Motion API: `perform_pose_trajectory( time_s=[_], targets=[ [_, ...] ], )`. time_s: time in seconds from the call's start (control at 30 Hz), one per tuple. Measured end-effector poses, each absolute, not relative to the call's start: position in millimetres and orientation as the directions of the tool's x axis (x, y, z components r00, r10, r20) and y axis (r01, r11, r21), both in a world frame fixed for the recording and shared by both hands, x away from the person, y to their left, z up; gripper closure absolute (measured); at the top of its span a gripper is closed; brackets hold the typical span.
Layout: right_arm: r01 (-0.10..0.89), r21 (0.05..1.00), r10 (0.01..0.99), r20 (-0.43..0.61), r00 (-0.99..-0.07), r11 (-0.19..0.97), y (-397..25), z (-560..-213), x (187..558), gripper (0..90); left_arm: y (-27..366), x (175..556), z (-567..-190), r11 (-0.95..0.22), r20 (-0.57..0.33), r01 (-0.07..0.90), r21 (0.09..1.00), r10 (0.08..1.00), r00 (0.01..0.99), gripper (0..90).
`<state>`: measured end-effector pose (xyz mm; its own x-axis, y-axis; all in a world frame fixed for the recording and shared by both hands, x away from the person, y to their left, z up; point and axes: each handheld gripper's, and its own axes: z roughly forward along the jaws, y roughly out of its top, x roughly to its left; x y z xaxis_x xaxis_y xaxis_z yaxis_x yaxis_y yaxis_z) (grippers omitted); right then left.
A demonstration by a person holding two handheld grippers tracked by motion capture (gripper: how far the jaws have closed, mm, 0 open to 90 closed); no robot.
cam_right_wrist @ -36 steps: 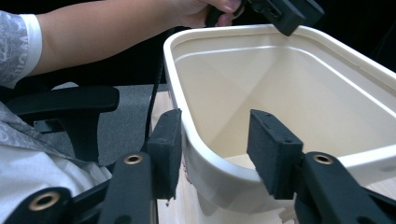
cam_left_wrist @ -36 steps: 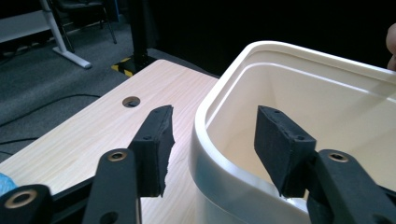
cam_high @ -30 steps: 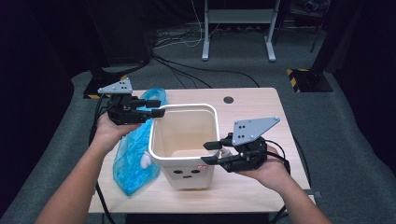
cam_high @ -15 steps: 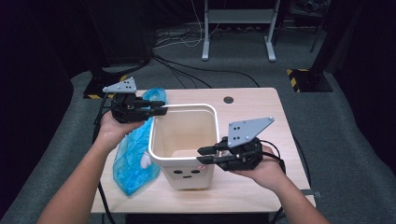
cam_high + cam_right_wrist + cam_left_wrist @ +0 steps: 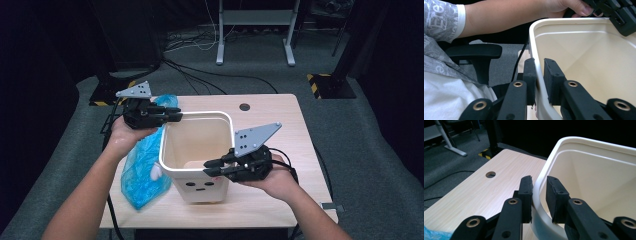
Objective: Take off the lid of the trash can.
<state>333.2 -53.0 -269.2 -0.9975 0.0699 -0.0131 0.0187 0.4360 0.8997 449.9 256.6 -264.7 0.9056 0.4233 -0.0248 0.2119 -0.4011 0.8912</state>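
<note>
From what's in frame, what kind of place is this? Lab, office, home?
Most likely a lab or recording room, not a home: a lone wooden table on grey carpet, loose cables across the floor, and yellow-black hazard tape on dark stand bases. Both grippers sit on the cream bin's rim.

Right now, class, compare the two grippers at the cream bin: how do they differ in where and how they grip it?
The left gripper straddles the far left corner of the bin; the right gripper straddles the near right rim. The left gripper lies beside a blue plastic bag; the right gripper sits over bare table. Both have one jaw inside and one outside the rim, closed around it.
</note>
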Motion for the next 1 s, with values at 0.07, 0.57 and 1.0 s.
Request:
perform_pose_trajectory(
  time_s=[0.07,0.57,1.0],
  targets=[
    [0.022,0.9,0.062,-0.006,-0.998,0.435,-52,-269,334,80.7,256,450,-264,-0.406,-0.02,0.211,0.889,0.426,0.904,76.6],
    [0.031,0.902,0.042,0.014,-0.999,0.431,-52,-268,338,82.1,255,451,-261,-0.418,-0.005,0.201,0.886,0.424,0.906,78.5],
    [0.004,0.908,0.039,-0.013,-0.999,0.419,-52,-257,336,82.2,255,451,-252,-0.404,-0.006,0.195,0.894,0.424,0.906,78.5]
  ],
)
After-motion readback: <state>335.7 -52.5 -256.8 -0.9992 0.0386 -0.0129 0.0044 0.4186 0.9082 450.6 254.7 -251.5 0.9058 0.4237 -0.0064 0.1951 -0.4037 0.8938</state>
